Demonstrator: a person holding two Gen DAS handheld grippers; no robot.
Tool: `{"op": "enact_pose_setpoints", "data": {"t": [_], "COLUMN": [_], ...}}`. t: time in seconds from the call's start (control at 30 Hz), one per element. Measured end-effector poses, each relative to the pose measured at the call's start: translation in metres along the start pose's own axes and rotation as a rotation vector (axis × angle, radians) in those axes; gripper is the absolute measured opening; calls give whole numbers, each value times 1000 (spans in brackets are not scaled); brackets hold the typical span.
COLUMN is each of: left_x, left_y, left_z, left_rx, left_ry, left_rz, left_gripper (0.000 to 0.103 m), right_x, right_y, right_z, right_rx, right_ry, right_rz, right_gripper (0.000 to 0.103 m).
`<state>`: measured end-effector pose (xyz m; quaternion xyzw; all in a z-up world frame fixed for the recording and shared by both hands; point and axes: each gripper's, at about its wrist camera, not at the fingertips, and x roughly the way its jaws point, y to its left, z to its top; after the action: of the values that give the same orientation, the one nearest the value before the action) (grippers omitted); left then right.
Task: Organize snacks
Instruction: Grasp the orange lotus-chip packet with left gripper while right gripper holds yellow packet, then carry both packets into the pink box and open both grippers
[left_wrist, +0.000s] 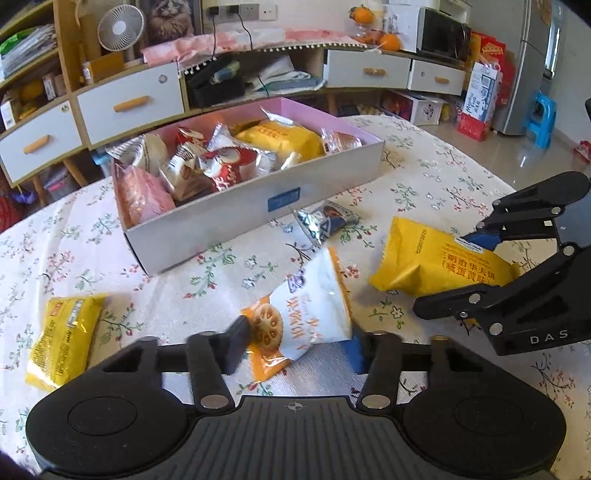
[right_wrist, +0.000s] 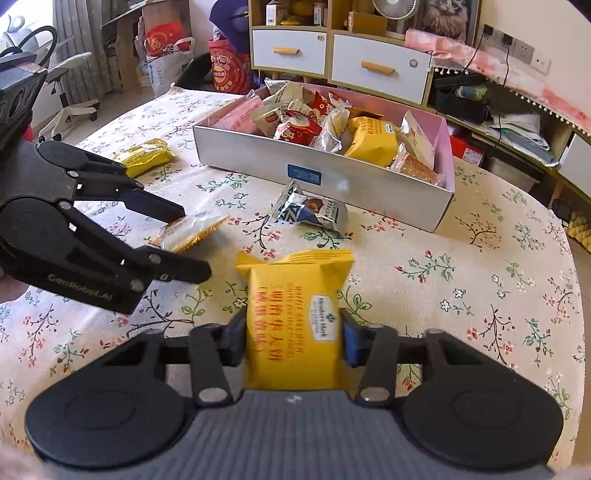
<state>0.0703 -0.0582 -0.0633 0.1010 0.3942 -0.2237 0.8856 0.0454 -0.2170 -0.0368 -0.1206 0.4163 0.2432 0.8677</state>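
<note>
Right wrist view: right gripper (right_wrist: 293, 341) clamps yellow waffle pack (right_wrist: 295, 314), left gripper (left_wrist: 295, 341) clamps white cracker pack (left_wrist: 314, 306); recommend lifting both clear before crossing box (right_wrist: 369, 192) wall.

Bright daylight fills both views; glare on the floor (left_wrist: 532, 162) at 2 o'clock. Fisheye bends the edges. Snacks blur slightly; shadows soft.

My view: a sunlit living room.
I see a white-drawered cabinet (left_wrist: 129, 105), a desk fan (left_wrist: 118, 27) and a glossy tiled floor (left_wrist: 517, 155).
</note>
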Motion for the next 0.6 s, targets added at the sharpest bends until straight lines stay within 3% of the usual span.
{"op": "enact_pose_setpoints", "data": {"t": [0.03, 0.2, 0.6], "left_x": [-1, -2, -13], "left_y": [0, 10, 15], "left_z": [1, 2, 5], "left_rx": [0, -44, -88], "left_ry": [-3, -15, -58], "left_rz": [12, 24, -23], "left_gripper": [28, 11, 9], "right_x": [0, -2, -13], "right_y": [1, 5, 2], "right_z": [0, 1, 13], "right_rx": [-1, -14, 39], "right_ry": [0, -6, -67], "right_rz": [-2, -6, 2], "right_gripper": [42, 40, 40]}}
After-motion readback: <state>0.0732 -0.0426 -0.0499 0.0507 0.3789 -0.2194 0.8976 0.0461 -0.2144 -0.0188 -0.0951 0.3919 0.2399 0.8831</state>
